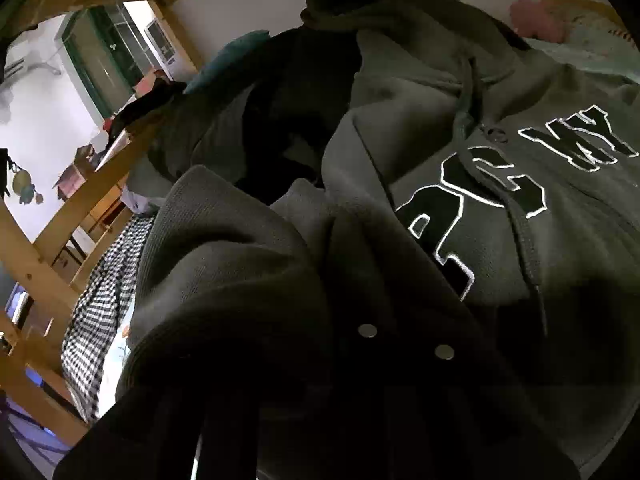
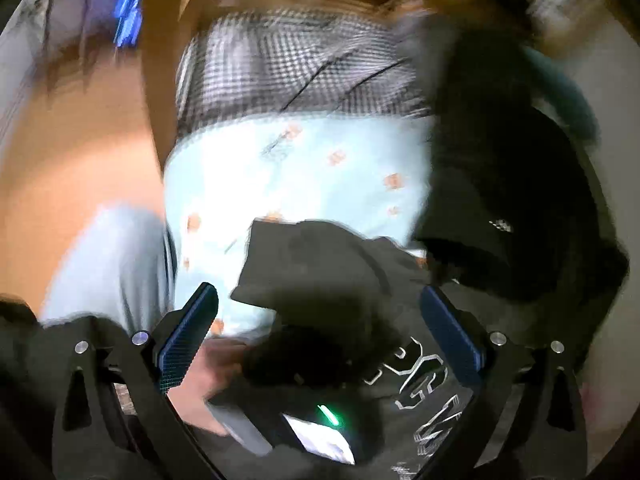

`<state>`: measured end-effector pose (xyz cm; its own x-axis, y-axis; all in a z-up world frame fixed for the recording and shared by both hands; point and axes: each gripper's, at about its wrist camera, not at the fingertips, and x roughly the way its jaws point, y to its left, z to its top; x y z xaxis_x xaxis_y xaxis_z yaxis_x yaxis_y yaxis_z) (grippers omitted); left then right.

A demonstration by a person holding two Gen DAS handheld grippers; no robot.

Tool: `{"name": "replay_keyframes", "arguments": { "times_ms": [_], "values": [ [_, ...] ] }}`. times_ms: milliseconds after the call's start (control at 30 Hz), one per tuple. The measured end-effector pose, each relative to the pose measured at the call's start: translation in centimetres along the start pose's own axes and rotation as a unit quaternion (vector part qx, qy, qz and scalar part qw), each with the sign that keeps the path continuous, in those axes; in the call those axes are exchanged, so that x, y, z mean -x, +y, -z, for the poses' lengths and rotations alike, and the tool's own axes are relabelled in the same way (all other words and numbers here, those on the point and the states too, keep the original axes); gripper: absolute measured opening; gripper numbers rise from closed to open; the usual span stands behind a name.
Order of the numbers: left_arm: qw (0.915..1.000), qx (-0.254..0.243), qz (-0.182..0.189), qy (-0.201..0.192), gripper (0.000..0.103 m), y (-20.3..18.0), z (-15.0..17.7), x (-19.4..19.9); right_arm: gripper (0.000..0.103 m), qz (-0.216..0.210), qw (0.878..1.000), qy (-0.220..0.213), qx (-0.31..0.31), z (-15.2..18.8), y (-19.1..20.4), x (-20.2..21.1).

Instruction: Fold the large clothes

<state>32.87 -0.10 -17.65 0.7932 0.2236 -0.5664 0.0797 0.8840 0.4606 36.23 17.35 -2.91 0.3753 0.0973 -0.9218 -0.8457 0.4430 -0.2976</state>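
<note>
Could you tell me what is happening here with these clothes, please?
A person with a gripper in each hand is folding a dark grey hoodie on a bed with a light blue sheet. The left gripper is shut on a fold of the hoodie's fabric. The right gripper hangs open above the hoodie, holding nothing. A checked garment and a black one lie nearby.

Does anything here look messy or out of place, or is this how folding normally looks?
The grey hoodie is bunched rather than flat, draped right over the left gripper's camera. A dark garment lies heaped beside it on the light blue bedsheet, with a checked cloth crumpled beyond.
</note>
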Motion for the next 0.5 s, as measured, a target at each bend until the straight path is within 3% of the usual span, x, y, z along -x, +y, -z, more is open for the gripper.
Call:
{"name": "replay_keyframes", "arguments": {
  "times_ms": [67, 167, 200, 233, 267, 300, 367, 433, 467, 500],
  "values": [
    [0.9999, -0.004, -0.010, -0.001, 0.008, -0.5, 0.1, 0.4, 0.100, 0.028, 0.996, 0.067, 0.058, -2.1, 3.2, -3.8],
    [0.9999, -0.002, -0.010, -0.002, 0.008, -0.7, 0.0, 0.9, 0.099, 0.082, 0.977, 0.154, 0.121, -3.2, 6.3, -9.3],
    [1.0000, -0.002, -0.009, -0.002, 0.008, -1.0, 0.0, 1.0, 0.095, 0.097, 0.970, 0.182, 0.128, -3.3, 6.4, -11.1],
    [1.0000, 0.000, -0.007, -0.002, 0.008, -1.0, 0.0, 0.9, 0.061, 0.108, 0.965, 0.201, 0.129, -3.0, 6.3, -12.0],
    [1.0000, 0.003, -0.004, -0.003, 0.008, -0.9, 0.0, 0.8, 0.039, 0.113, 0.962, 0.218, 0.122, -3.1, 5.6, -13.0],
    [1.0000, 0.005, -0.001, -0.003, 0.008, -0.8, -0.1, 0.7, 0.029, 0.110, 0.965, 0.212, 0.104, -3.4, 4.6, -13.0],
    [0.9999, 0.009, 0.003, -0.006, 0.008, -0.5, -0.3, 0.8, 0.023, 0.093, 0.977, 0.183, 0.061, -3.9, 2.4, -11.6],
    [0.9998, 0.017, 0.004, -0.009, 0.009, 0.0, -0.5, 0.6, 0.020, 0.043, 0.992, 0.121, -0.015, -4.3, -0.7, -8.1],
    [0.9995, 0.029, 0.004, -0.012, 0.013, 0.5, -0.5, 0.6, 0.018, -0.004, 0.994, 0.079, -0.072, -4.2, -3.1, -5.7],
    [0.9987, 0.047, 0.008, -0.018, 0.016, 1.1, -0.4, 0.9, 0.014, -0.056, 0.989, 0.037, -0.130, -3.5, -5.8, -3.4]
  ]
}}
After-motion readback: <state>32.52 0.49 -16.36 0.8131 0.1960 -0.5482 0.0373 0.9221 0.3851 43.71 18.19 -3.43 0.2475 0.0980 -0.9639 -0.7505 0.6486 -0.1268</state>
